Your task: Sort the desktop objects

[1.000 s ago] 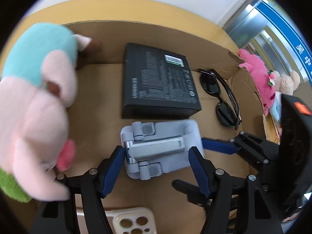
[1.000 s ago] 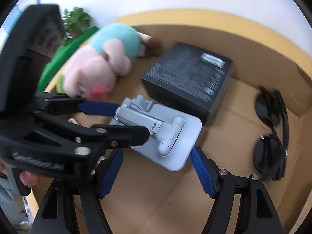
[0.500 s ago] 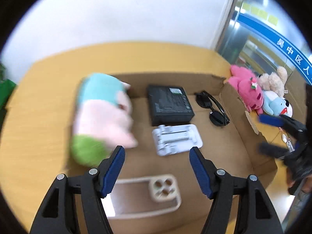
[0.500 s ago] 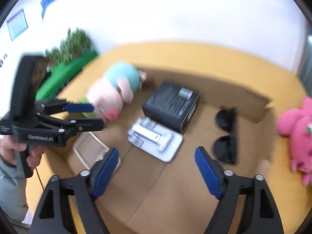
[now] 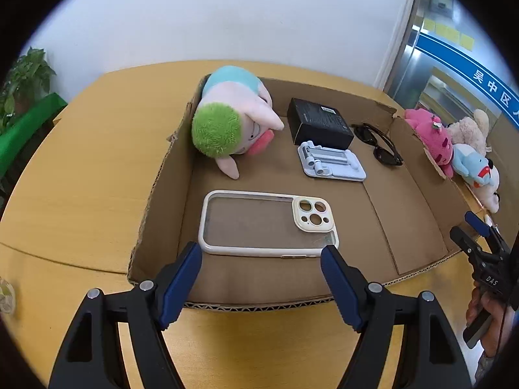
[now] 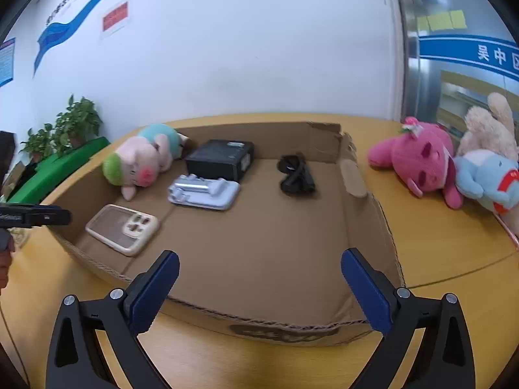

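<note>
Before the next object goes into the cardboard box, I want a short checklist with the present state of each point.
1. Left hand-held gripper holds nothing: ok, jaws opening, nothing between them.
2. Right hand-held gripper holds nothing: ok, jaws opening, nothing between them.
3. Phone stand lies inside the cardboard box: ok.
4. Free floor in the box near the sunglasses: ok.
5. Toys outside the box, pink plush and blue plush, within view: ok.
6. Which toy goes next: cannot tell.
</note>
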The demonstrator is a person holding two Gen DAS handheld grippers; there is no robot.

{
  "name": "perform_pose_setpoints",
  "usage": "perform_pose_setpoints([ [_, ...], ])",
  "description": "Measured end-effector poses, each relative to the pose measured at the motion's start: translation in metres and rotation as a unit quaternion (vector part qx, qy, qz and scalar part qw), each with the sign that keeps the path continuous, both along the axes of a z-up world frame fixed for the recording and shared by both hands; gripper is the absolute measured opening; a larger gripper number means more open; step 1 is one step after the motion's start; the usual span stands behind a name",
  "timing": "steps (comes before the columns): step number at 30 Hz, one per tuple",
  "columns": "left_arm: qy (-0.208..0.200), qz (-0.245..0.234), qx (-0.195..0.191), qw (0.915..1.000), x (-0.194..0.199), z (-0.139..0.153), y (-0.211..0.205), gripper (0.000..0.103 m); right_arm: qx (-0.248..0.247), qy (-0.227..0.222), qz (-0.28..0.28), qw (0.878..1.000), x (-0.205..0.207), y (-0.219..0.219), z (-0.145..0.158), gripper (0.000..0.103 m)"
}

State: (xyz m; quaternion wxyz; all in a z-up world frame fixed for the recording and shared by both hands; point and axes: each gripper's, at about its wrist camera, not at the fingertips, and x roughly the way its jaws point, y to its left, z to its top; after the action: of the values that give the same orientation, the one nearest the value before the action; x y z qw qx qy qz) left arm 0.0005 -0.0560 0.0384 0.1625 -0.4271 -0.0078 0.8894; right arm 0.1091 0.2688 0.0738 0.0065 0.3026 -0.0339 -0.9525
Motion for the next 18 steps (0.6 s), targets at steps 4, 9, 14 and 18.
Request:
perform_pose_setpoints([
  [4, 0.010, 0.008, 0.000, 0.9999, 0.008, -0.001, 0.004, 0.076, 0.008, 0.025, -0.007, 1.000, 0.002, 0.012, -0.013, 0.102],
  [9, 0.038, 0.013, -0.038, 0.9985, 0.015, -0.003, 0.014, 0.076, 0.023, 0.034, -0.009, 0.999, -0.002, 0.024, -0.017, 0.102],
  [14, 0.088, 0.039, -0.011, 0.9953, 0.025, 0.001, 0.021, 0.076, 0.021, 0.019, -0.017, 0.999, -0.007, 0.021, -0.011, 0.102],
  [18, 0.144, 0.048, -0.032, 0.9878, 0.034, 0.000, 0.040, 0.079, 0.026, 0.032, -0.011, 0.999, -0.004, -0.003, -0.007, 0.103],
])
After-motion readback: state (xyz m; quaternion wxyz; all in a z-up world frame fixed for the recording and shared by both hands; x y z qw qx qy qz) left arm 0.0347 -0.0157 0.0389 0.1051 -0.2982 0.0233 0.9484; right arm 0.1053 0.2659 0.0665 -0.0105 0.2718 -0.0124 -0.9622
